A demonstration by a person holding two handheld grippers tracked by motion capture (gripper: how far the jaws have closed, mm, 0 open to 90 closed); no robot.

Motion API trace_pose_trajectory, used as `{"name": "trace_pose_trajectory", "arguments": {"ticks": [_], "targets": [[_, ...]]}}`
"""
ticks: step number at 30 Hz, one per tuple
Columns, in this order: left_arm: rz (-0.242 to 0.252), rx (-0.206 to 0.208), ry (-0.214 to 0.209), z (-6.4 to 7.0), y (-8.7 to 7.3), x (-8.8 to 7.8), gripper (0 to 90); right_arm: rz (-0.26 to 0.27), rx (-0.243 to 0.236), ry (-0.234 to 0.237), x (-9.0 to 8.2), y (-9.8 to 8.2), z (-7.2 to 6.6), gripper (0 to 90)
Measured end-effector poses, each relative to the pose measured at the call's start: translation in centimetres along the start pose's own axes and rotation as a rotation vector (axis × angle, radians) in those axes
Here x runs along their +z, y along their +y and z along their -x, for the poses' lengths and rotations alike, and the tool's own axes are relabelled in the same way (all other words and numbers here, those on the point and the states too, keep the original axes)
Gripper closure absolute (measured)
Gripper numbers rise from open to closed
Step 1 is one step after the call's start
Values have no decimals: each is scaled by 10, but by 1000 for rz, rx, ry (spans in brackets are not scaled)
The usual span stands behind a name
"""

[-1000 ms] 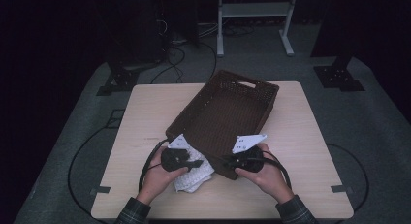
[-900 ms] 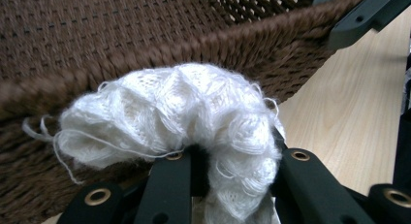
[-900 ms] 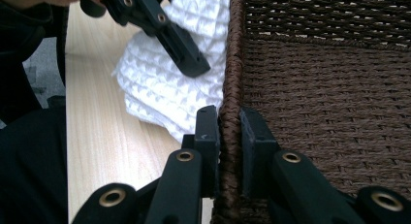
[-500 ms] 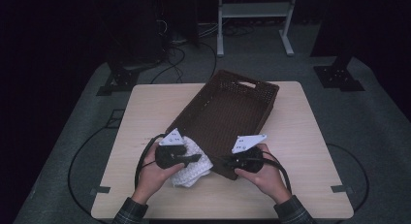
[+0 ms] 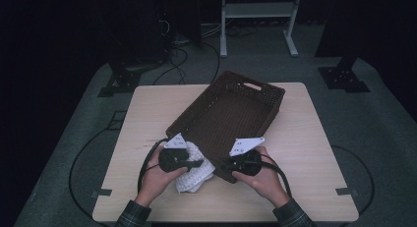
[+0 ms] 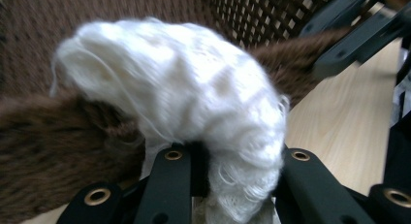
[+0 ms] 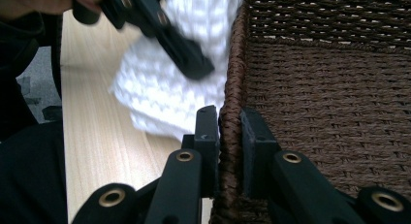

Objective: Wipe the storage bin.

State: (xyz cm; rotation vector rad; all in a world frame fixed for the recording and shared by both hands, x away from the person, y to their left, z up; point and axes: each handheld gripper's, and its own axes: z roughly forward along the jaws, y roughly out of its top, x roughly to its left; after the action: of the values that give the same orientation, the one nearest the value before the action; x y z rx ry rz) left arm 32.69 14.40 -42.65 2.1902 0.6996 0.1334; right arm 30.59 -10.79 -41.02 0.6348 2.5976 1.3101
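Observation:
A dark brown woven basket (image 5: 231,114) lies at an angle on the wooden table (image 5: 147,114). A white knitted cloth (image 5: 194,177) bunches against the basket's near corner. In the left gripper view, my left gripper (image 6: 237,158) is shut on the white cloth (image 6: 184,88), which bulges up over the jaws in front of the basket wall (image 6: 252,15). In the high view, my left gripper (image 5: 196,163) is at the cloth, and my right gripper (image 5: 227,164) is at the basket's near edge. In the right gripper view, my right gripper (image 7: 231,120) is shut on the basket's rim (image 7: 232,83), with the cloth (image 7: 165,98) just to its left.
The basket's inside is bare wicker. Cables trail from both grippers over the table's near part. A metal stand (image 5: 258,20) and tripod feet (image 5: 344,77) stand on the grey floor beyond the table.

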Motion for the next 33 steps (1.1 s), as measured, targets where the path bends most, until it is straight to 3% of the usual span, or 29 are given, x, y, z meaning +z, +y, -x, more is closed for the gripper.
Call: {"name": "trace_pose_trajectory", "arguments": {"ticks": [3,8,14,25,29,33], "targets": [[-43,10,9,2,-3,12,728,1,-3,-2,0,0,-1,787],[-74,21,15,0,-6,17,729,2,-5,-2,1,0,-1,787],[-152,40,26,2,-11,32,730,-7,-24,-6,3,4,-3,774],[-142,17,5,-2,-13,30,730,34,-38,14,-30,2,2,746],[-117,2,-14,-2,-12,28,731,20,-49,22,-36,-6,1,774],[-93,10,-23,1,-7,23,732,42,-22,41,-37,-12,2,800]]}}
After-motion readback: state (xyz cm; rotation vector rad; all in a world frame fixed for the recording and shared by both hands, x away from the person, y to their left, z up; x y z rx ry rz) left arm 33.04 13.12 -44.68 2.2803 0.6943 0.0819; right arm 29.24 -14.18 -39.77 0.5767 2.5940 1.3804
